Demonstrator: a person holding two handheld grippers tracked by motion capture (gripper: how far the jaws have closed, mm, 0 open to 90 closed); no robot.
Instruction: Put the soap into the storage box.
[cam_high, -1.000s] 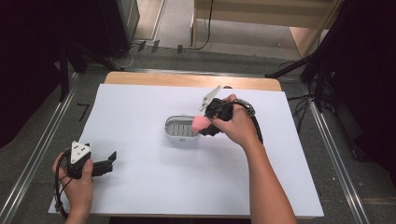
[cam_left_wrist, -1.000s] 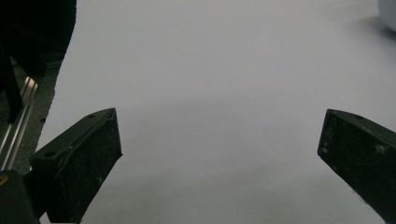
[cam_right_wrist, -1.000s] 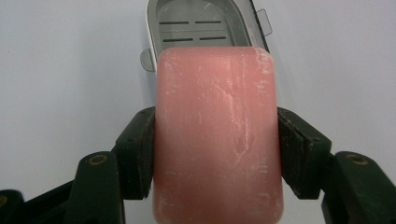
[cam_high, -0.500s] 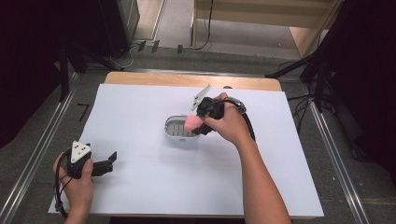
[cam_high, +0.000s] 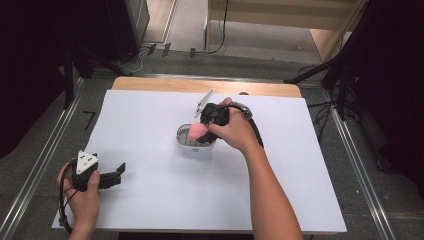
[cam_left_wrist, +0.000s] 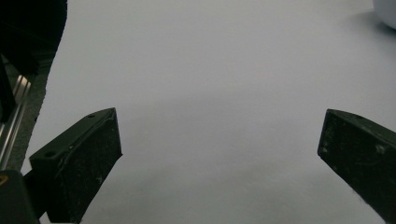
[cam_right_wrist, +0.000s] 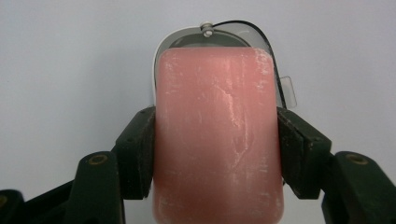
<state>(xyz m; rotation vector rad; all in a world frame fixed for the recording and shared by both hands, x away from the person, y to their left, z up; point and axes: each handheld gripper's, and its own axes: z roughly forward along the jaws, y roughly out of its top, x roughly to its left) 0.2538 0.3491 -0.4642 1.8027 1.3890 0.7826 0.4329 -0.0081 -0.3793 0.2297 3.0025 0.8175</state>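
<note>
The right tongs pinch a pink rectangular bar of soap across its short sides, jaws pressed flat against both flanks. In the right gripper view the bar's long axis runs straight ahead along the jaws, and directly beyond and beneath it lies a small oval metal soap dish with a wire rim, its own long axis lined up with the bar. From the high view the bar hangs just above the dish, which sits near the middle of the white-covered tabletop, somewhat nearer its far edge. The right hand is far the nearer; lowering the bar looks like all that is left.

The left tongs rest spread wide with nothing between them, near the tabletop's near left corner, well apart from the dish.

Compared with a second ago, the right hand and bar have shifted leftward, from the dish's right end to over its middle; the left hand is unchanged.
</note>
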